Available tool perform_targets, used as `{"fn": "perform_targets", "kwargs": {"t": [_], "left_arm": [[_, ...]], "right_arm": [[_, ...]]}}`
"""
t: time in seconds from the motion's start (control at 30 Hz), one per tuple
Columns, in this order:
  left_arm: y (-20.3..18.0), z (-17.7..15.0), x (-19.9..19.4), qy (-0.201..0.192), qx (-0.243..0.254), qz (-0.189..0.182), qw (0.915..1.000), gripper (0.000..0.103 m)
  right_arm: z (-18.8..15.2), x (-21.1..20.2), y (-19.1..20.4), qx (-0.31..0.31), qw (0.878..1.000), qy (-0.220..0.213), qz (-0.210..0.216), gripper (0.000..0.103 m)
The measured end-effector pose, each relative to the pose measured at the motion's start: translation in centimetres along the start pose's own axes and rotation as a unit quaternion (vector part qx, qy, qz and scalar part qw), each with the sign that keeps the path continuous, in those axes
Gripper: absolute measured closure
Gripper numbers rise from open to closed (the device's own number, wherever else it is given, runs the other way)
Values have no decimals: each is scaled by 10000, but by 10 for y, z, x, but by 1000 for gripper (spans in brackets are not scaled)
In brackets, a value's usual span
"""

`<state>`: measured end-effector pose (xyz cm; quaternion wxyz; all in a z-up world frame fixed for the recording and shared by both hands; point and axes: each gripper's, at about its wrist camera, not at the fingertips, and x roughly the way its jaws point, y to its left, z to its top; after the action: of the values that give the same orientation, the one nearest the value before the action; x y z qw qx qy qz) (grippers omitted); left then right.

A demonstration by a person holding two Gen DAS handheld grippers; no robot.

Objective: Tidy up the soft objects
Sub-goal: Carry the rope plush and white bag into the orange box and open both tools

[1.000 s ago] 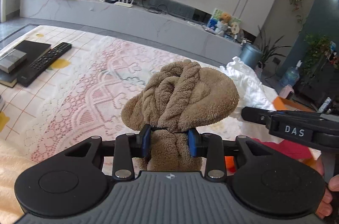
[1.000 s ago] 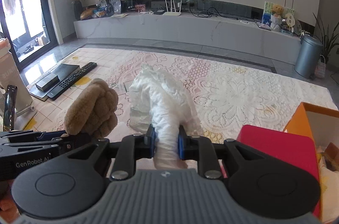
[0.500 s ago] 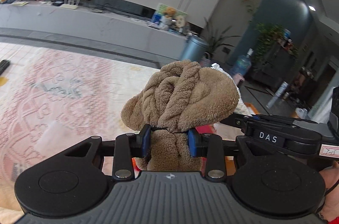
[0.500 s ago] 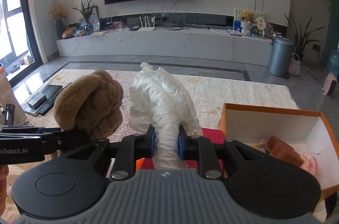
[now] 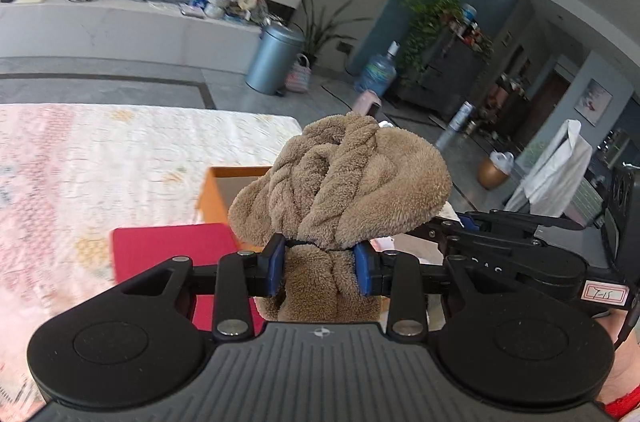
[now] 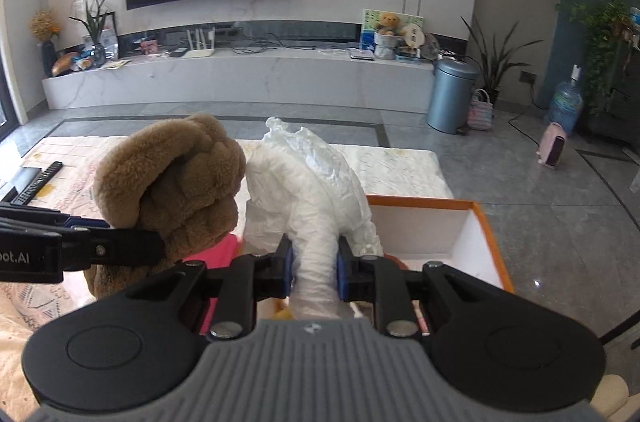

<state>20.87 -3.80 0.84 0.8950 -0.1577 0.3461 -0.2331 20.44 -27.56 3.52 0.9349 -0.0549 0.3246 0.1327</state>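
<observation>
Gripping a knotted brown plush bundle [image 5: 340, 182] at its pinched waist, the left gripper [image 5: 320, 264] jaws clamp soft, light pile; at 3 o'clock the right gripper [image 6: 314, 268] pinches crinkly white wadding [image 6: 308, 178] over the orange-rimmed box [image 6: 486, 230]

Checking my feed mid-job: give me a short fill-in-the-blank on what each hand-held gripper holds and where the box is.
1. The left hand-held gripper is shut on a knotted plush bundle coloured ____.
2. The right hand-held gripper is shut on a crinkly ____ bundle.
3. The open box has an ____ rim.

Missing: brown; white; orange
</observation>
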Motion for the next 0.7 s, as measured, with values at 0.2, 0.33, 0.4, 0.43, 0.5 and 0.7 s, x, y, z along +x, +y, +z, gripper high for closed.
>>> {"fn": "perform_targets", "kwargs": {"t": [0.2, 0.33, 0.4, 0.43, 0.5, 0.7], "left_arm": [[8, 22, 35, 354, 62, -40, 9993, 63], [4, 24, 58, 663, 229, -9, 9975, 63], [-1, 23, 72, 797, 369, 46, 9961, 63], [-3, 23, 80, 857, 429, 87, 9954, 63], [-11, 22, 96, 993, 516, 231, 9935, 63], [-23, 10, 129, 1254, 942, 941, 9831, 63]], "right_arm": [[8, 20, -46, 447, 9987, 231, -128, 84], [6, 46, -65, 646, 9965, 512, -133, 84], [2, 62, -68, 589, 9957, 683, -208, 84], [1, 70, -69, 538, 9952, 763, -296, 83], [1, 87, -77, 536, 9935, 910, -419, 83], [-6, 133, -110, 705, 9849, 1388, -762, 83]]}}
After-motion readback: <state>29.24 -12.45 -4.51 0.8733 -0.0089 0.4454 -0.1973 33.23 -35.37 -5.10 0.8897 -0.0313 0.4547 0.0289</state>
